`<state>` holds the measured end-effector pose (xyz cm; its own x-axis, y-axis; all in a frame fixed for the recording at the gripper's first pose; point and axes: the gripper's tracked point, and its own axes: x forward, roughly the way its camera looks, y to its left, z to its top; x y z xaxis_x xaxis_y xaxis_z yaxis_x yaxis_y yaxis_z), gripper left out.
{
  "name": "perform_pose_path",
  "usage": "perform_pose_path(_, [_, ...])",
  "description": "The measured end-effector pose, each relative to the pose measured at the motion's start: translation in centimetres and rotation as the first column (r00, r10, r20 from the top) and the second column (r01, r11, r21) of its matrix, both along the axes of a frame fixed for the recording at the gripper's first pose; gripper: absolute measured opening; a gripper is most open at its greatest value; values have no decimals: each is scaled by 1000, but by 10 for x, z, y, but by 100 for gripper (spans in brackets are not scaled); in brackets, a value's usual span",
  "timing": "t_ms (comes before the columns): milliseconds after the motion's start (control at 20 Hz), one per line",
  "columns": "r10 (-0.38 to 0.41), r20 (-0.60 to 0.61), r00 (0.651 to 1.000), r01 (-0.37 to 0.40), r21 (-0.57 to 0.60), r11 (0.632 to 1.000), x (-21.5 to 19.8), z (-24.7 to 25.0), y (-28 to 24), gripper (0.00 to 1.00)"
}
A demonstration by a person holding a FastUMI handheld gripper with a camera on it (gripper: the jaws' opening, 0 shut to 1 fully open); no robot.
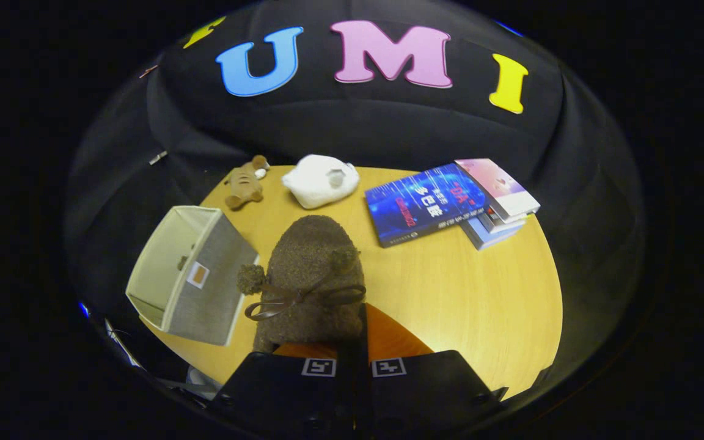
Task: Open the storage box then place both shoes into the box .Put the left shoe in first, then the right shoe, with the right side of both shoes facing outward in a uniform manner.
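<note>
Over the round wooden desk (450, 293), the hand-held gripper (352, 345) is hovering with a fuzzy brown shoe (312, 275) clamped at its heel end. Both fingers are pressing together on the back of it, with almost no gap showing between them, so the grip is looking firm. The shoe's toe is pointing away from the fingers, out toward the far side of the desk, and a dark ribbon bow with two little pom-poms is sitting across its top, just ahead of the fingers. An orange patch is peeking out under the shoe beside the fingers, though I cannot tell what it is.

Just to the left of the shoe, the storage box (190, 278) is standing open at the desk's near left edge, pale cloth lining showing inside and a grey woven wall with a small tag facing the shoe. One pom-pom is hanging close to that wall; whether it is touching is hard to say.

Beyond the shoe, a white soft toy (321, 180) is lying near the far edge, with a small brown teddy (245, 183) just to its left. Off to the right, a blue book (425, 205) is leaning against a short stack of books (498, 205), well apart from the shoe.
</note>
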<state>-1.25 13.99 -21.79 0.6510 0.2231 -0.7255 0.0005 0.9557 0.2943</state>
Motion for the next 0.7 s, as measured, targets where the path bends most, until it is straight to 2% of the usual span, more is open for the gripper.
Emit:
perform_pose_path(150, [29,50,998,-32,56,998,23,42,47,7])
perform_pose_path(350, [65,56,996,-72,132,989,46,79,117,7])
perform_pose_path(700, [123,30,992,-126,144,982,75,97,220,7])
